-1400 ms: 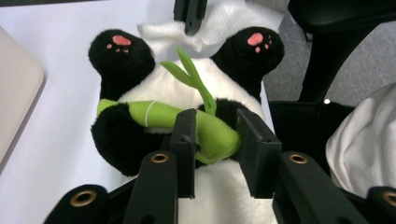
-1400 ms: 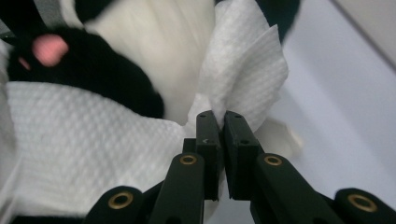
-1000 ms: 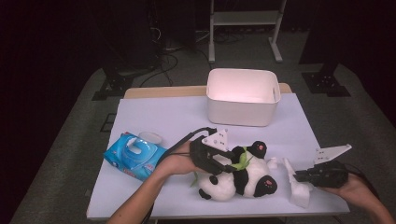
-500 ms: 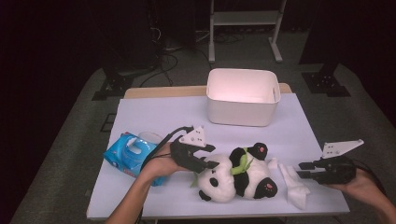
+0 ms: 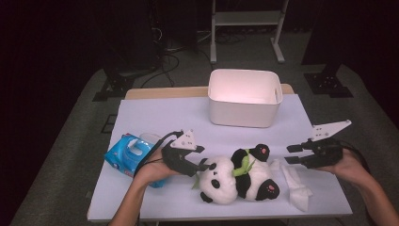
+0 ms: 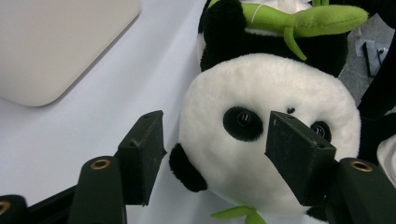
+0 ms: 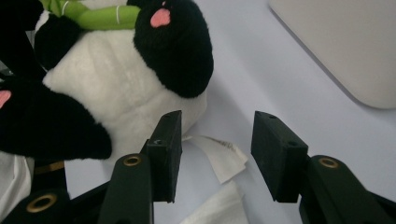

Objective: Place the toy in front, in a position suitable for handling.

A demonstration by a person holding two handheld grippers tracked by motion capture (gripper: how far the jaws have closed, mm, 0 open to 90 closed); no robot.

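Black fingers [image 6: 142, 156] of the left gripper [image 5: 195, 165] stand spread around the head of the black-and-white plush panda with a green bamboo sprig [image 5: 237, 179], having just been opening; the pads do not press the fur. The right gripper [image 5: 295, 154] hovers beside the panda's feet, its fingers [image 7: 166, 149] also just opened wide, with nothing between them but bare bench and the toy's white sewn-in tag [image 7: 219, 156].

The panda lies on its back near the front of the white bench [image 5: 160, 117], between the two grippers. If the left fingers close on the round, soft head, it may squirt out or roll. The right fingers could nip the tag or the crumpled white tissue [image 5: 296, 188] instead of a paw.

The blue wipes pack [image 5: 127, 153] is partly hidden by the left hand, and the inside of the white plastic bin [image 5: 244, 96] is hard to make out.
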